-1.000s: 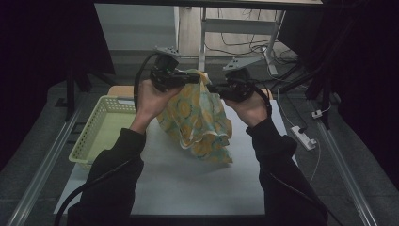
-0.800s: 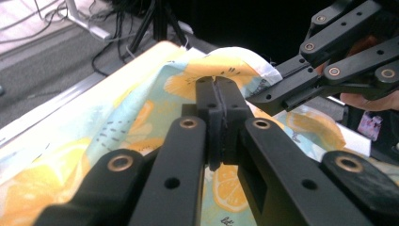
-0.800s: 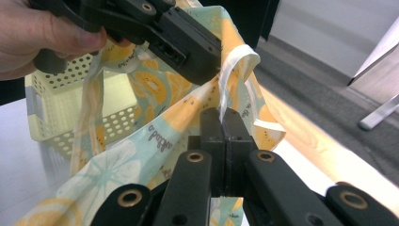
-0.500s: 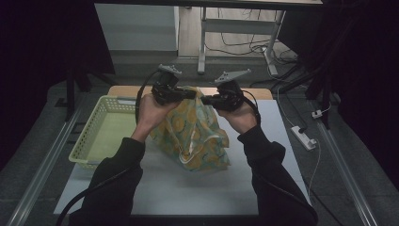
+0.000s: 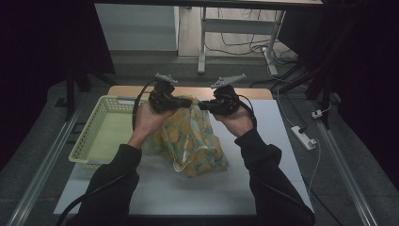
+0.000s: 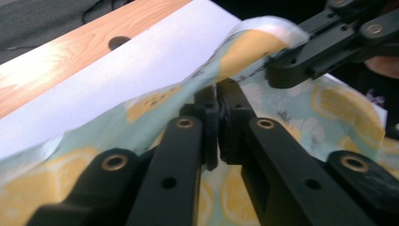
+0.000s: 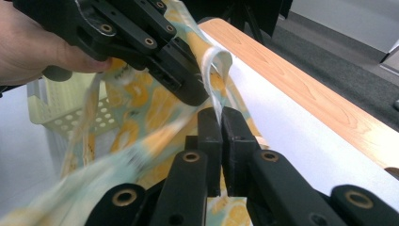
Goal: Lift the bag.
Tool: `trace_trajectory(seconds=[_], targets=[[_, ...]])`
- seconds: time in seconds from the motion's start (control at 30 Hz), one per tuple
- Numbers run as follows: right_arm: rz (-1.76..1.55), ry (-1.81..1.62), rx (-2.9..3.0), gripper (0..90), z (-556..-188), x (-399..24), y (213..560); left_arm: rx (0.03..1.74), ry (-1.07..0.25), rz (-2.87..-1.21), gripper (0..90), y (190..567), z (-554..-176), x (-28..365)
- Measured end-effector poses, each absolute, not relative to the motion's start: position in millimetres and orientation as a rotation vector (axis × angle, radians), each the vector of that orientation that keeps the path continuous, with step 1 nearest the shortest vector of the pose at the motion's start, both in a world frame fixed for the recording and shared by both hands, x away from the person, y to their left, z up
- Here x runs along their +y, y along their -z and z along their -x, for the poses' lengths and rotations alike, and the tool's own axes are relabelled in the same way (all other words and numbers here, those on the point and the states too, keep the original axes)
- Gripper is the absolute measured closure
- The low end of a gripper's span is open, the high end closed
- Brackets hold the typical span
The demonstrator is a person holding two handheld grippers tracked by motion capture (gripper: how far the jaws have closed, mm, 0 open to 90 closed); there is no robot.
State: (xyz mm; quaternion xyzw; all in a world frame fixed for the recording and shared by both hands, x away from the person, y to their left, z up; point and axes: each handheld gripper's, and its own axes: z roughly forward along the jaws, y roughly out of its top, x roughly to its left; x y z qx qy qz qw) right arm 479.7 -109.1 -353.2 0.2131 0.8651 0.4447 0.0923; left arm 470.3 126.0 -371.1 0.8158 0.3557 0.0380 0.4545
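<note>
A cloth [image 5: 193, 141] printed with yellow lemons on pale green hangs between my two grippers, its lower part bunched on the white table top [image 5: 188, 195]. My left gripper [image 5: 186, 101] pinches the cloth's top edge; in the left gripper view its pads [image 6: 211, 99] press on the fabric [image 6: 155, 101]. My right gripper [image 5: 203, 106] grips the same edge just beside it, jaws closed on a fold [image 7: 219, 70] in the right gripper view [image 7: 221, 115]. Both pairs of jaws have just been opening slightly, with cloth still between them. The two gripper tips nearly touch.
A pale yellow-green plastic basket [image 5: 87, 129] stands at the left of the table. A wooden strip [image 5: 249, 92] runs along the far edge. A white power strip [image 5: 303, 137] lies on the floor to the right.
Both hands have come down with the cloth. Its lower part has settled and bunched on the table.
</note>
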Motion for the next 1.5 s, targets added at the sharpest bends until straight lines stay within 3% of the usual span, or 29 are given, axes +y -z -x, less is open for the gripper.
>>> trace_trajectory(seconds=[0.2,0.43,0.67,1.07,1.5], targets=[[-0.617,-1.340,2.570,82.8,-474.7,-107.7,351.8,0.866,-0.096,-2.014,76.3,371.0,-462.5,127.5],[-0.618,-1.368,2.560,75.4,-469.9,-109.6,351.6,0.839,-0.085,-1.996,59.6,370.9,-452.8,130.8],[-0.620,-1.392,2.542,64.2,-464.9,-112.7,348.9,0.803,-0.189,-2.005,40.0,365.8,-439.0,133.6],[-0.642,-1.412,2.538,48.0,-457.2,-123.3,352.8,0.818,-0.275,-2.022,17.1,366.9,-415.1,144.5],[-0.664,-1.437,2.524,35.7,-445.9,-137.3,357.4,0.855,-0.250,-1.999,6.1,382.1,-388.4,166.7]])
